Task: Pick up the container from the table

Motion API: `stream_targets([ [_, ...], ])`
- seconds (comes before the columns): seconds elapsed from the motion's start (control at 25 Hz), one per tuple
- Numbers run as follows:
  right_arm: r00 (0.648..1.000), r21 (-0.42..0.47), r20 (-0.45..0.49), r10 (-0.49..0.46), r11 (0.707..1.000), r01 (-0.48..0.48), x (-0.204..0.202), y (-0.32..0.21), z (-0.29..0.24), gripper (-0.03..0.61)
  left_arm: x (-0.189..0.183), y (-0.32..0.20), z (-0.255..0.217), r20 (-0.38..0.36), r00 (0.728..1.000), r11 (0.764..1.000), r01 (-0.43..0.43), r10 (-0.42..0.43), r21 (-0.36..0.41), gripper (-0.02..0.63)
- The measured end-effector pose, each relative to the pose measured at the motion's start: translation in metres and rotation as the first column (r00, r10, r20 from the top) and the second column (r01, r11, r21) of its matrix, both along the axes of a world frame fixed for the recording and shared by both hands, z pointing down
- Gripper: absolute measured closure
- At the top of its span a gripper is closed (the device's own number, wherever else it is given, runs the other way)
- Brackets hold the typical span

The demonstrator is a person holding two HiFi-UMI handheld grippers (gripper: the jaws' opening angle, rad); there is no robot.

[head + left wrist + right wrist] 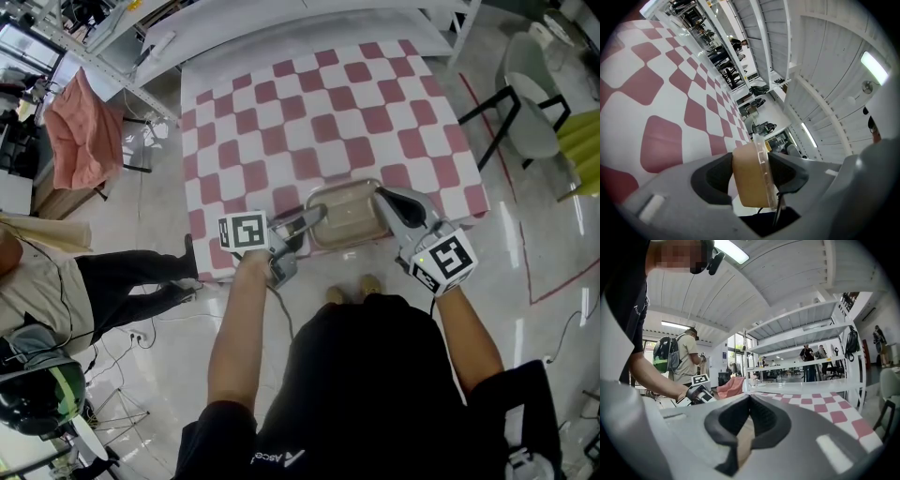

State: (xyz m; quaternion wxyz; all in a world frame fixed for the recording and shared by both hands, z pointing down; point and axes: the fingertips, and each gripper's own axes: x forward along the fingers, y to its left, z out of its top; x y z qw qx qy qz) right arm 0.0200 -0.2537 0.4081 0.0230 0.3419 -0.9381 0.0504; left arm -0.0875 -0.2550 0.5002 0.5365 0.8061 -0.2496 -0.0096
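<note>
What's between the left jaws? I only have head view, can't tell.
Observer: The container end fills the left gripper gap, and the jaws press on both sides.
Operator: Right one?
Observer: The right gripper is shut on a thin tan strip, probably the container's rim.
Operator: Lid on?
Observer: Yes, a clear lid sits along the tan body's edge.
</note>
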Motion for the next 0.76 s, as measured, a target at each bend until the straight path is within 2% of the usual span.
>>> stream_targets([
  [0.76,1.000,-0.007,-0.004,-0.011,1.000,0.011,0.0003,-0.0034,0.0008,0.575,-0.0010,-0.0039,0.0029,-0.004,1.000,1.000,-0.005,0.005,-0.006,0.370],
])
